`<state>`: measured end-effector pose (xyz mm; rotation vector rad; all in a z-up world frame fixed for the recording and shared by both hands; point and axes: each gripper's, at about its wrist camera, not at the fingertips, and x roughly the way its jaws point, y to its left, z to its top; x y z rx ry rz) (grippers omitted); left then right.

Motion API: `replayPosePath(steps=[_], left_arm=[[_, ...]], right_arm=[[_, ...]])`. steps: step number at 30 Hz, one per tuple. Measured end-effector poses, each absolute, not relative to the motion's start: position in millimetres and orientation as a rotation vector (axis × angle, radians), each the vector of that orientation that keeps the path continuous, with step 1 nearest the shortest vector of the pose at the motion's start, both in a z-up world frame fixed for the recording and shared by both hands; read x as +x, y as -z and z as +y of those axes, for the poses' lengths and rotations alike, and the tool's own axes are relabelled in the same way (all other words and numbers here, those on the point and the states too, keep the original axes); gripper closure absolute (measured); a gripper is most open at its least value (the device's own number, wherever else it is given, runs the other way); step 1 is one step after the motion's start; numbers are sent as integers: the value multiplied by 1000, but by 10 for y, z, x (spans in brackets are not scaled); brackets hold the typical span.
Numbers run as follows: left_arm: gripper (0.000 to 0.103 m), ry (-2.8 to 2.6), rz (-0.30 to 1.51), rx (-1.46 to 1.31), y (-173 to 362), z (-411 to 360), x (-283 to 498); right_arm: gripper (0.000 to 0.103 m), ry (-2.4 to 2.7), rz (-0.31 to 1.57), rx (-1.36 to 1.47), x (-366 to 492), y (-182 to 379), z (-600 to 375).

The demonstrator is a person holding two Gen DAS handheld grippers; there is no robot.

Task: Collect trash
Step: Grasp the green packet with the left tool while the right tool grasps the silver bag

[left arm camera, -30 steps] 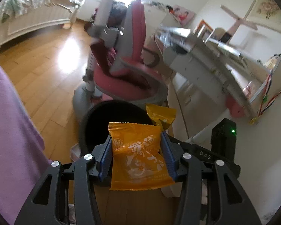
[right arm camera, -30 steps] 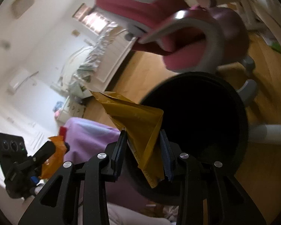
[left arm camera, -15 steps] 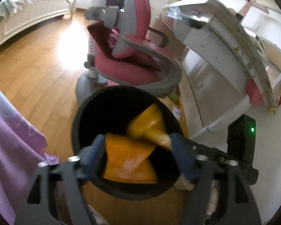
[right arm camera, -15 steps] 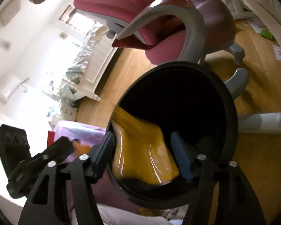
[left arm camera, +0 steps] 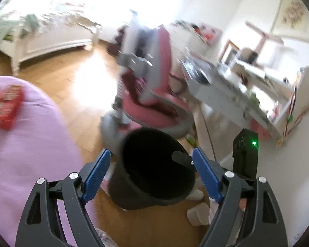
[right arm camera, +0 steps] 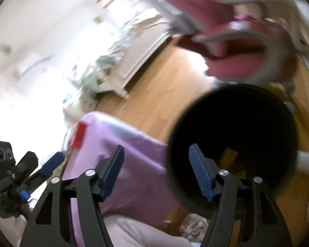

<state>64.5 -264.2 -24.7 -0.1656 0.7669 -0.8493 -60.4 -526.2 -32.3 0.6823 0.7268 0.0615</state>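
Both hand-held grippers are empty right now. Left hand-held gripper [left arm camera: 149, 164] has its blue pads [left arm camera: 96, 174] spread wide with nothing between them, hovering above the black trash bin [left arm camera: 152, 191] that stands on the wooden floor [left arm camera: 57, 76]. Right hand-held gripper [right arm camera: 155, 168] is wide too, its jaws have just been opening, and nothing sits between its pads [right arm camera: 200, 174] either. From the right wrist view the bin's mouth [right arm camera: 232, 142] is to the right of the fingers, and a bit of yellow-orange wrapper [right arm camera: 228, 155] shows down inside it, so that trash is in the bin. Everything's pretty motion-blurred.

Left of the bin there's a purple bedspread [left arm camera: 31, 150], with a red packet [left arm camera: 4, 105] lying on it at the far left. Beyond the bin stands a pink and grey chair [left arm camera: 154, 94], and to its right a cluttered worktop [left arm camera: 232, 88]. A white bed [left arm camera: 43, 39] sits at the far left of the room. A couple of pale slippers [left arm camera: 197, 214] lie on the floor just right of the bin.
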Motion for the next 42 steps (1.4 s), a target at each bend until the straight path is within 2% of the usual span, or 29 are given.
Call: replayPosePath(steps=[9, 14, 17, 24, 25, 26, 28, 32, 34, 35, 37, 39, 42], left_arm=[[21, 347, 612, -319, 94, -502, 679], [21, 108, 651, -431, 323, 490, 801], [21, 44, 674, -487, 458, 780, 899], [21, 48, 719, -513, 597, 876, 1124], [21, 50, 726, -510, 605, 854, 1179], [21, 50, 728, -503, 634, 891, 1150], [21, 38, 743, -485, 653, 900, 1179], [23, 47, 766, -487, 725, 931, 1235], [46, 75, 785, -504, 753, 939, 1276], [54, 77, 794, -501, 767, 950, 1314], [58, 94, 794, -498, 753, 961, 1346], [69, 104, 786, -502, 745, 965, 1319], [75, 105, 740, -516, 666, 993, 1169]], right_arm=[[30, -335, 784, 461, 277, -240, -3806], [20, -531, 824, 348, 692, -510, -2780], [14, -675, 879, 367, 1017, -606, -2079], [14, -603, 992, 279, 1574, -546, -1068], [22, -561, 1011, 237, 1620, -486, -978], [36, -533, 1028, 210, 1644, -426, -920], [57, -515, 1058, 203, 1652, -321, -883], [77, -503, 1037, 195, 1626, -225, -971], [84, -508, 1016, 198, 1583, -218, -1021], [86, -512, 1004, 209, 1558, -228, -1060], [87, -525, 977, 231, 1454, -228, -1159], [88, -544, 942, 258, 1381, -270, -1230], [88, -579, 871, 318, 1204, -438, -1430]])
